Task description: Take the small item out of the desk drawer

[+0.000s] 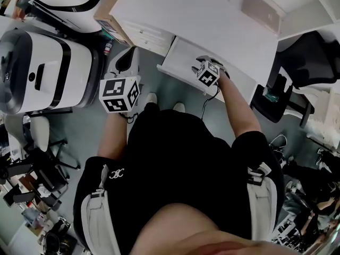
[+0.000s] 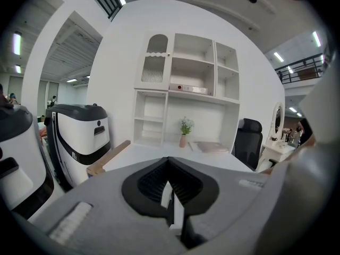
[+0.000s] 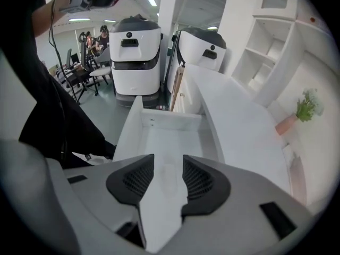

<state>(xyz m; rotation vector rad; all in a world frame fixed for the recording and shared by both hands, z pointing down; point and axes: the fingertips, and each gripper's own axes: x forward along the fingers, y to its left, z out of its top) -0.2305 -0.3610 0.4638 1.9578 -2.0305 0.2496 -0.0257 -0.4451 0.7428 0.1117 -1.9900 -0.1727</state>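
White machines stand on the office floor at far left. Beside them the left gripper is held away from the tabletop, its jaws closed together on a small white item, a thin sliver pinched between the dark pads. Further right the drawer is pulled open from under the tabletop. The right gripper hangs over it with jaws apart, only bare drawer floor between them.

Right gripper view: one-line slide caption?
Right gripper, jaws open, poised over the open white desk drawer.
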